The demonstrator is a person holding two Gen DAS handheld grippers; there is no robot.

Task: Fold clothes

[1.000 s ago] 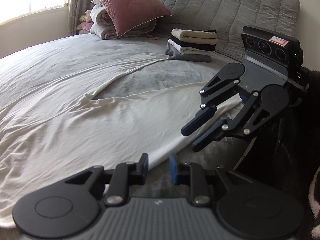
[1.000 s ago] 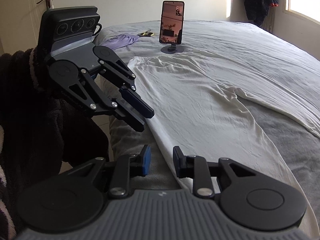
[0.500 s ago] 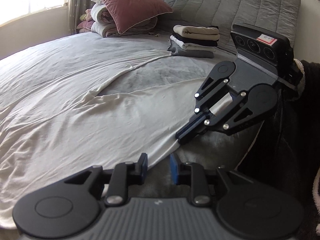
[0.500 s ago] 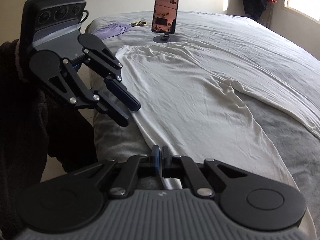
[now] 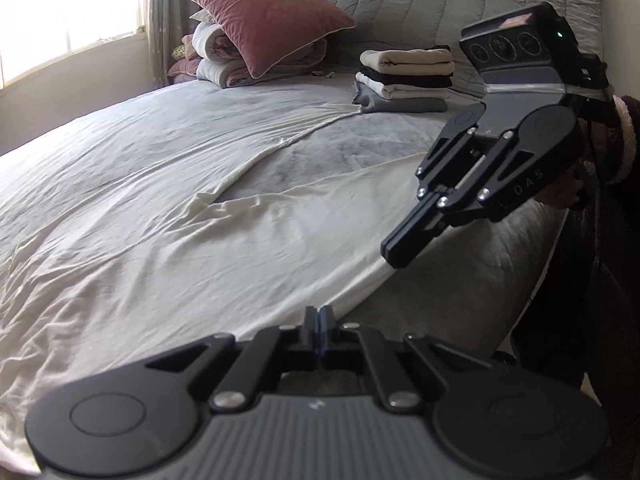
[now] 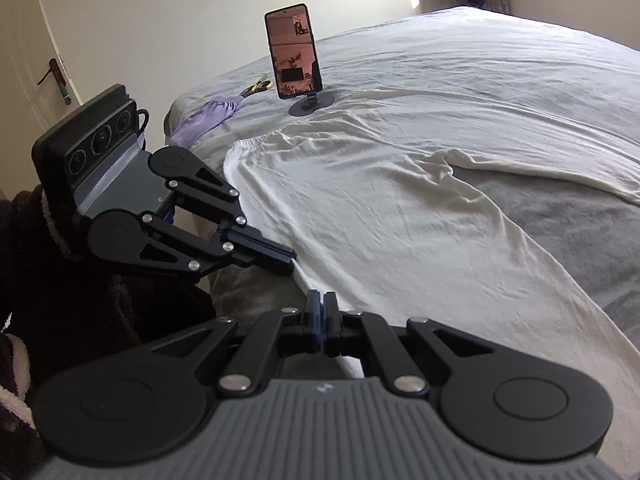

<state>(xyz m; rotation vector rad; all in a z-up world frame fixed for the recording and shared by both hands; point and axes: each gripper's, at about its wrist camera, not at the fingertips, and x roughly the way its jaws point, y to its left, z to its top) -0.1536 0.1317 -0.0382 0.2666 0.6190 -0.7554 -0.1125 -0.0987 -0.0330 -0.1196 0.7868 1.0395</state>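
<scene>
A white long-sleeved shirt lies spread flat on the grey bed, one sleeve stretched toward the headboard. My left gripper is at the shirt's near edge, its jaws closing to a pinch with the hem between the pads. From the right wrist view the left gripper shows its fingers together on that same edge. Farther along the hem, my right gripper is shut on the fabric. In the left wrist view the right gripper touches the shirt's border with its fingers together.
A stack of folded clothes and a pink pillow on bedding sit by the quilted headboard. A phone on a stand, scissors and a purple cloth lie at the bed's far end. A dark fluffy sleeve is close by.
Both grippers went from open to shut on the shirt's near edge, the right one first, then the left. The right gripper came down and rolled a little toward the hem.
</scene>
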